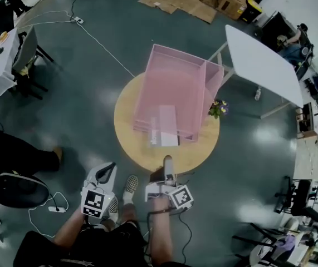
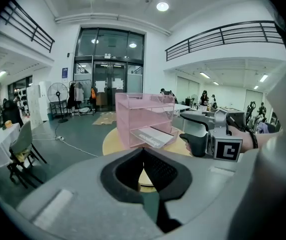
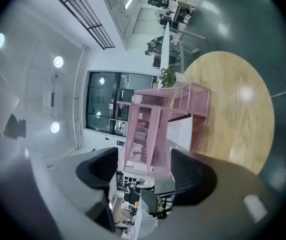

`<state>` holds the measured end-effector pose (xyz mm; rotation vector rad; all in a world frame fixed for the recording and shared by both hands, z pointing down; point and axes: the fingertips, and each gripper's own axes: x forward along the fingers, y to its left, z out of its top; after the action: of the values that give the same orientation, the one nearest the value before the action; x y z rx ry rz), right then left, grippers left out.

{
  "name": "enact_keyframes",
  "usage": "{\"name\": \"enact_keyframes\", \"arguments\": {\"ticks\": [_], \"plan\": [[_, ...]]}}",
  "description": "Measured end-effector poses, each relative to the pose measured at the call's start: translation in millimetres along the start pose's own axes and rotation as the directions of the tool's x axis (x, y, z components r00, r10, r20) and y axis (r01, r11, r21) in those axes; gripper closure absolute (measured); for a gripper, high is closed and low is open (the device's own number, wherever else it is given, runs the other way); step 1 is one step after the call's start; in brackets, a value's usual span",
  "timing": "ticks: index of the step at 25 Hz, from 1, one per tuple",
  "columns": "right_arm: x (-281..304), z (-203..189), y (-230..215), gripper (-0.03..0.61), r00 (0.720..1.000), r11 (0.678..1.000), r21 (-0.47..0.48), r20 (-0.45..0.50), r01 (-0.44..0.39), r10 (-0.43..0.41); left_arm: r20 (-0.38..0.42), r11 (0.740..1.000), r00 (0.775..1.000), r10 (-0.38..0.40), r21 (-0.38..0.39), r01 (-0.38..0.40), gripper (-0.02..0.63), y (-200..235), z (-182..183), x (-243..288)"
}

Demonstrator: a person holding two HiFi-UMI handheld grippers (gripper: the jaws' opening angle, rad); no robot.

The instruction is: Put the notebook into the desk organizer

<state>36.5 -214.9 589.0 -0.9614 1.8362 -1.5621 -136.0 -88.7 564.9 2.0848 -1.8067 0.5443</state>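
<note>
The white rectangular notebook (image 1: 168, 125) is lying in the bottom tray of the pink wire-mesh desk organizer (image 1: 172, 88), with its near end jutting out. The right gripper (image 1: 168, 163) is hovering just before it, fingers spread wide and empty, while the left gripper (image 1: 106, 174) is pinching nothing. A stray nudge risks dragging the notebook out or skidding the organizer across the round pale wooden table (image 1: 126, 115), which is standing on a glossy grey floor (image 1: 92, 77) in an open office hall.

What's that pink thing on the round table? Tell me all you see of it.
It is a pink desk organizer, see-through mesh by its look, with stacked open-fronted shelves. It stands upright on the round wooden table. A pale notebook lies in its lowest shelf, sticking out the front. A small flowering plant stands close beside it.
</note>
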Motion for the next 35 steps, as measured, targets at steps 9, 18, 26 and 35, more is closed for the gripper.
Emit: {"name": "enact_keyframes", "arguments": {"ticks": [9, 18, 26, 35], "plan": [[-47, -23, 84, 0.255, 0.996, 0.936, -0.343, -0.080, -0.073, 0.049, 0.145, 0.998, 0.989, -0.021, 0.054, 0.013, 0.603, -19, 52, -43], [-121, -45, 170, 0.267, 0.993, 0.652, -0.749, -0.101, -0.117, 0.062, 0.272, 0.993, 0.961, -0.048, 0.115, 0.017, 0.603, -40, 93, -105], [-181, -81, 180, 0.331, 0.999, 0.419, -0.907, -0.048, -0.042, -0.003, 0.327, 0.989, 0.941, -0.091, 0.139, 0.048, 0.603, -63, 95, -148], [-243, -108, 181, 0.444, 0.999, 0.315, -0.949, -0.003, 0.012, -0.048, 0.332, 0.983, 0.933, -0.141, 0.161, 0.091, 0.603, -91, 76, -193]]}}
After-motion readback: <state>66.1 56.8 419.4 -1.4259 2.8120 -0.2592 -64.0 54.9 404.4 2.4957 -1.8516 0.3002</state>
